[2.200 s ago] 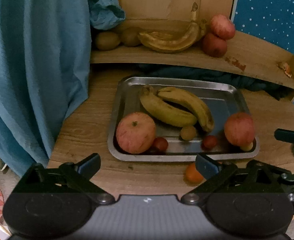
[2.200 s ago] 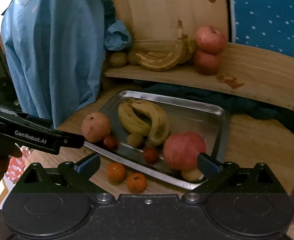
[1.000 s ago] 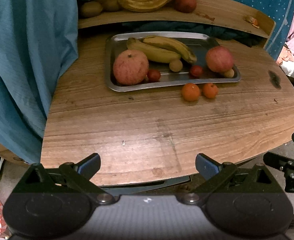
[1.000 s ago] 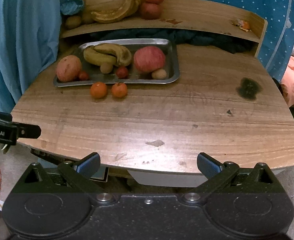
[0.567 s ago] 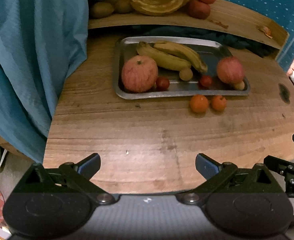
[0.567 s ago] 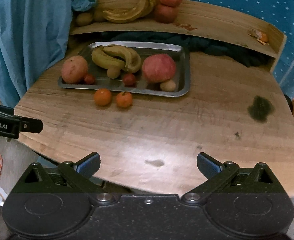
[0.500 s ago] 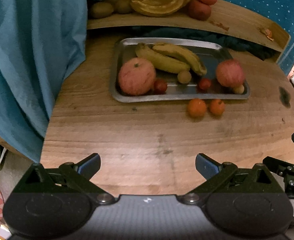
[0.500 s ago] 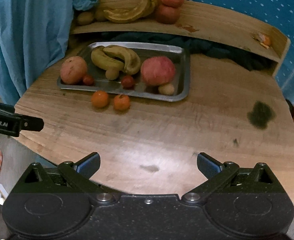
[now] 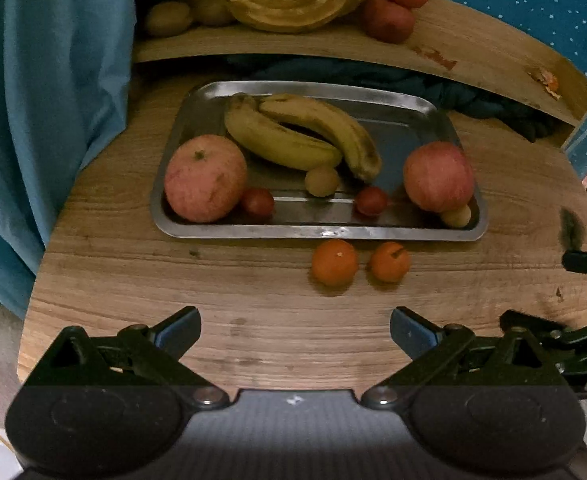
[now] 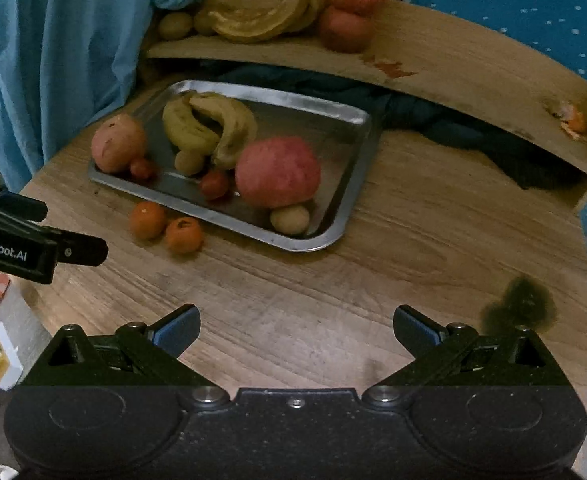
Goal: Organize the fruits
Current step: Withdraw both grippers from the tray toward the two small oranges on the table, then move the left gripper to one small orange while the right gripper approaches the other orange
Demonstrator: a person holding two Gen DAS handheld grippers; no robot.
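Both tongs spread, empty; two oranges (image 9: 334,262) ahead of left tongs (image 9: 295,330); likely light, firm, roll-prone; grip across middle

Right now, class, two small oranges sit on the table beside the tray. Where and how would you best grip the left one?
Probably across the round middle of the left orange, coming from above or the near side with the open left tongs. One finger goes on its free left flank, the other into the narrow gap beside the right orange. The tray rim blocks the far side.
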